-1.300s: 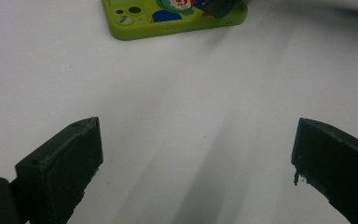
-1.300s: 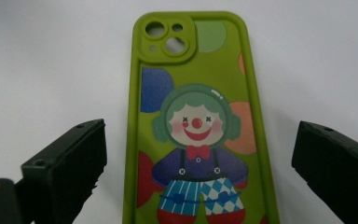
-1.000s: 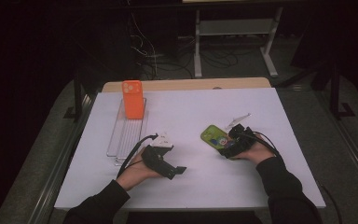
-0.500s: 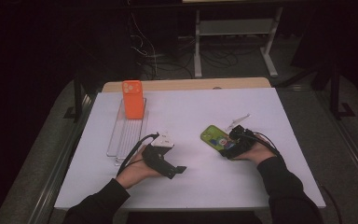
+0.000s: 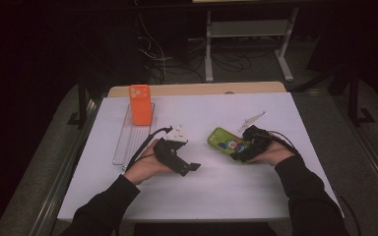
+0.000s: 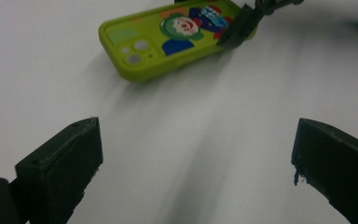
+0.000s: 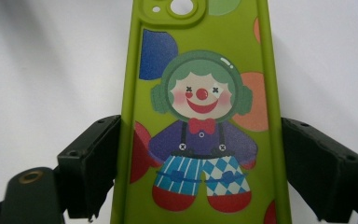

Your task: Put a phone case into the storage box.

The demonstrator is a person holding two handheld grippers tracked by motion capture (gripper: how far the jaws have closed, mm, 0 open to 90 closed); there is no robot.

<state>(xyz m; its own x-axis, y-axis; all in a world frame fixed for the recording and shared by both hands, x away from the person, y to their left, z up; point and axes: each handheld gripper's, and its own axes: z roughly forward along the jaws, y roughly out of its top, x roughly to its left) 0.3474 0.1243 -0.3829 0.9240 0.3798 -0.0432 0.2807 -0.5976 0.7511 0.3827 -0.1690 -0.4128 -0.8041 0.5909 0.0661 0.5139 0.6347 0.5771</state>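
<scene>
Both jaws of the right claw [image 7: 200, 172] flank the green phone case [image 7: 200, 93].

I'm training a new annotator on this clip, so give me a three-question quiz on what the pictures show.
1. True or false: the green phone case lies between the right gripper jaws.
2. What colour is the case standing on the clear tray?
3. The left gripper jaws are: A) shut on a case, B) open over bare table.

Key: 1 true; 2 orange; 3 B.

A lab: white-covered table [image 5: 256, 196], tangled floor cables [image 5: 177, 64], metal stand [image 5: 246, 34].
</scene>
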